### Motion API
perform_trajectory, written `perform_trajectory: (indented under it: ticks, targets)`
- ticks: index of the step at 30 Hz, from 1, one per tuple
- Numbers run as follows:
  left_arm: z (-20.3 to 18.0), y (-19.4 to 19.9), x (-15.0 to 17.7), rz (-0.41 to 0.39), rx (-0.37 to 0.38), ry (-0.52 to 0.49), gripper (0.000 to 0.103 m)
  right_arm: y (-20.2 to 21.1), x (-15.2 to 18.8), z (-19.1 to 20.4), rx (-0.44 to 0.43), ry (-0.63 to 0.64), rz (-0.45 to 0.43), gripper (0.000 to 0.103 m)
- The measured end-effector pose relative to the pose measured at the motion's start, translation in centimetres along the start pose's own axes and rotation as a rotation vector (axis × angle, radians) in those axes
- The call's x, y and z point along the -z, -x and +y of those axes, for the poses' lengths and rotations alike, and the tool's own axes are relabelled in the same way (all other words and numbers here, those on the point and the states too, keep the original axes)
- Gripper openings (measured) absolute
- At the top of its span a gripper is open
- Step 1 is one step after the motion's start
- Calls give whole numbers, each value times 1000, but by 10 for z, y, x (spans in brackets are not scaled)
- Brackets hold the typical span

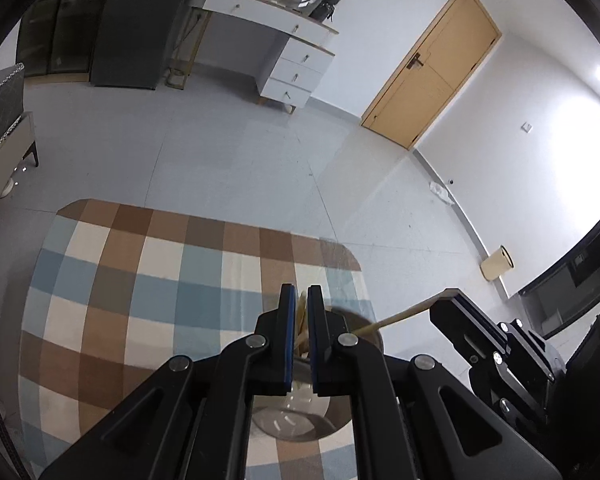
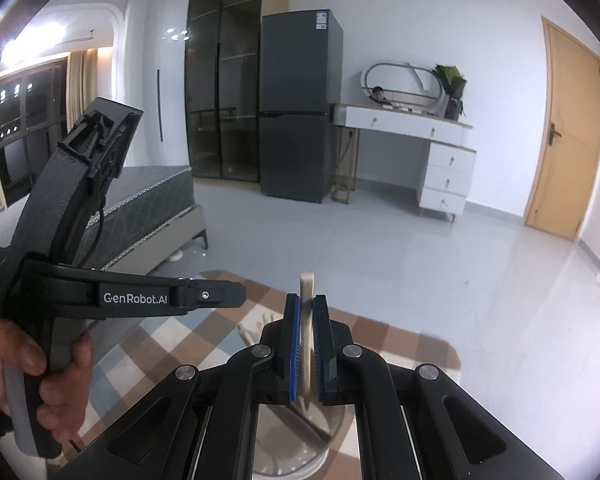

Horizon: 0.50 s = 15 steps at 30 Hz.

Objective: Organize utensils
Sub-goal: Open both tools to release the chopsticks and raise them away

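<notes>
Between my right tongs (image 2: 306,344) stands a pale wooden stick (image 2: 307,320), upright, clamped by the blue pads, its flat top poking above the tips and its lower end reaching down toward a metal cup (image 2: 296,440) directly below. From the left view, that same stick (image 1: 404,317) slants from the right tongs (image 1: 456,300) down to the cup rim (image 1: 360,320).

Left tongs (image 1: 303,320) closed too, gripping pale wooden utensils (image 1: 301,322) that stand in the cup (image 1: 296,420); I cannot tell how many. Slots show in the cup's floor.

Cup sits on a glass desk (image 1: 340,248); through it I see a checked rug (image 1: 140,280) of blue, brown and cream on the grey floor.

Right view, left side: a hand (image 2: 32,384) wraps the left tool's grip, "GenRobot.AI" printed on its arm.

Farther out: bed (image 2: 152,200), dark fridge (image 2: 296,108), white dresser (image 2: 440,152) with mirror and plant, tan door (image 2: 568,132), small bin (image 1: 498,262) by the wall.
</notes>
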<state>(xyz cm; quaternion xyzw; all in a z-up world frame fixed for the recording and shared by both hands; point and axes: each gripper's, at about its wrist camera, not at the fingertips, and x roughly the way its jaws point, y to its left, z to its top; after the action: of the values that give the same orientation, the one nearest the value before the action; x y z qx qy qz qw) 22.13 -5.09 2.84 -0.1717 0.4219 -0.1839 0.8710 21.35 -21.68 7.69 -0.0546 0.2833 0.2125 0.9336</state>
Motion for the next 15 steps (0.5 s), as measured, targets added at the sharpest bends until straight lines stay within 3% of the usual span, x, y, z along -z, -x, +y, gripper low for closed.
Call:
perform_trajectory:
  ticks: [1,3,5,8,15]
  targets:
    - [-1,3,1,4,-13,-4,5,0,2,-2,2,-15,6,6]
    - [-1,8,4,8,-31,0,27,2,8,-6,-1,-58,25,8]
    - [-1,17,8,-8,-31,5,36,8,14,-8,3,-91,29,9]
    - [-7,33,15,-36,-78,-28,42,20,22,-7,6,-130,33,12]
    - [-11,75,33,-106,-161,-51,56,61,36,4,15,-197,-12,37]
